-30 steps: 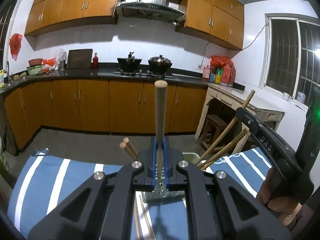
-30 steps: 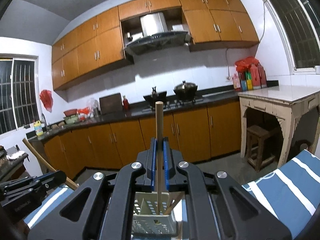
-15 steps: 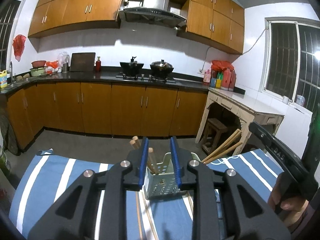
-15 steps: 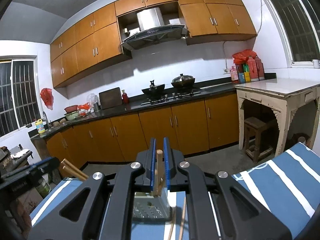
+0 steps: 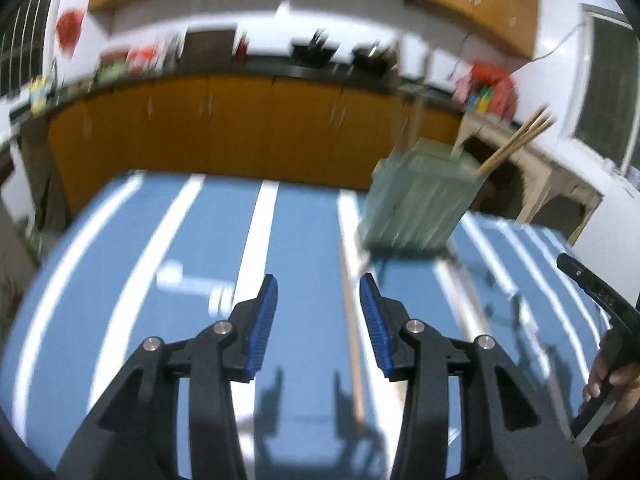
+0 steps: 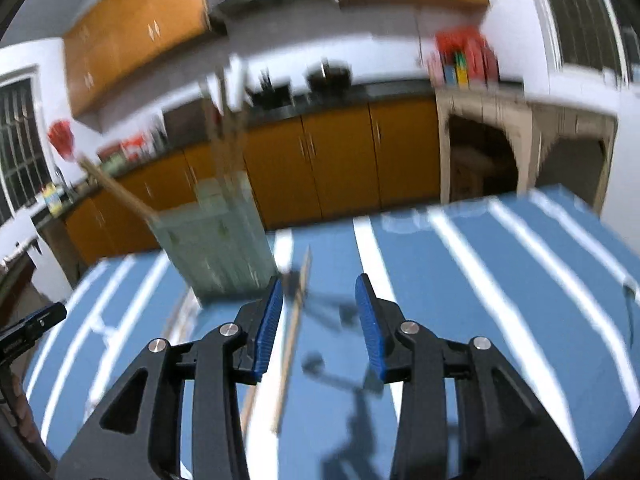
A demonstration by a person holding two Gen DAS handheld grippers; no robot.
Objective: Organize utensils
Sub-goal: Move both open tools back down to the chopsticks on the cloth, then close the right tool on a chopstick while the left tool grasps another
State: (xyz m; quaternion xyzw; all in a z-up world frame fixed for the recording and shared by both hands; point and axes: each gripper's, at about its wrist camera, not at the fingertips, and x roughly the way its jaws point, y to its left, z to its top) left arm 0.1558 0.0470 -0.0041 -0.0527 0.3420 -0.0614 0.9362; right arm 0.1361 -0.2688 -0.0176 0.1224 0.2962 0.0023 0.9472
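Observation:
A pale green utensil basket (image 5: pixel 420 204) stands on the blue striped cloth (image 5: pixel 180 240) with several wooden chopsticks (image 5: pixel 516 140) leaning out of it. It also shows in the right wrist view (image 6: pixel 218 248), with chopsticks (image 6: pixel 116 192) sticking out. Loose chopsticks (image 5: pixel 352 328) lie on the cloth in front of the basket, and also show in the right wrist view (image 6: pixel 292 336). My left gripper (image 5: pixel 318 292) is open and empty above the cloth, left of the basket. My right gripper (image 6: pixel 319 294) is open and empty, just right of the basket. Both views are blurred.
The cloth-covered table ends at its far edge (image 5: pixel 240 178) before orange kitchen cabinets (image 5: pixel 224 120). A white side table (image 6: pixel 520 120) stands at the right. The other hand-held gripper's handle (image 5: pixel 592 300) shows at the right edge of the left wrist view.
Both grippers let their chopsticks go into the basket and opened wide. Both have tilted down toward the cloth; the left one moved left of the basket, the right one to its right.

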